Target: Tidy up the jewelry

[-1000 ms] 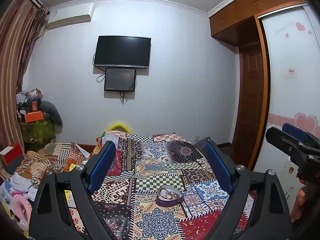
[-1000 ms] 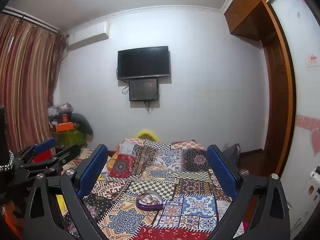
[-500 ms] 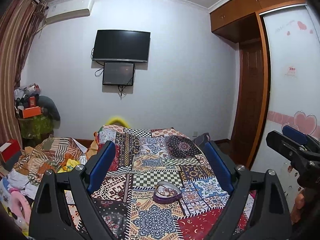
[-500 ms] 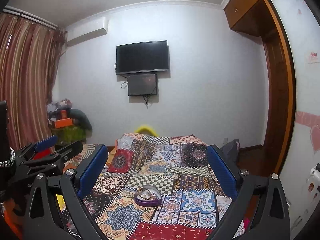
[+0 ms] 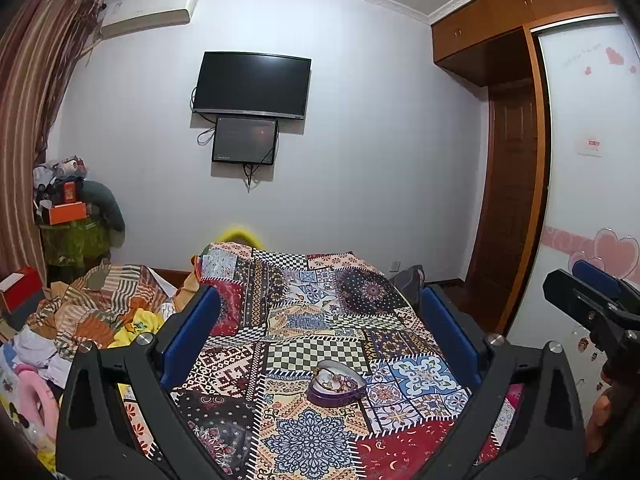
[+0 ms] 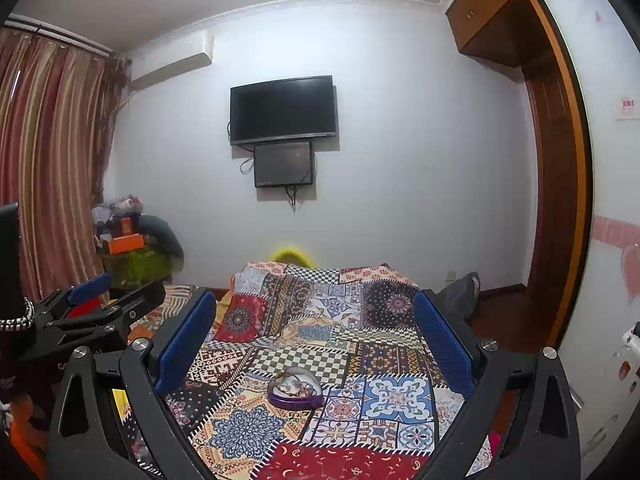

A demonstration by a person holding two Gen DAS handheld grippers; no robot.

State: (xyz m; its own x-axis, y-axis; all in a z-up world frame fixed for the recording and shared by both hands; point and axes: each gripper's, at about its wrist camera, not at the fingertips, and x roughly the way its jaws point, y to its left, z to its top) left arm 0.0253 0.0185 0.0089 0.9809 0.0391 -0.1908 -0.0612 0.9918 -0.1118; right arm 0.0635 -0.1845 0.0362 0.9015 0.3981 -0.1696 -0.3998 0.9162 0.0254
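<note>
A heart-shaped box [image 5: 336, 385] sits on the patchwork cover [image 5: 320, 320] of the bed, low in the frame and a little right of centre. Small jewelry pieces [image 6: 294, 387] lie in it. Behind the bed, on the far wall, a television [image 5: 251, 85] hangs above a smaller screen [image 5: 245, 140]. Crumpled bedding [image 5: 96, 304] lies at the lower left, a wardrobe [image 5: 516, 184] stands at the right.

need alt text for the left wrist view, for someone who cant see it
A purple heart-shaped jewelry box lies open on a patchwork bedspread, framed by the left gripper, whose jaws are opening with nothing between them. Beyond, a dark TV hangs on a white wall; the right gripper shows at the right edge.
</note>
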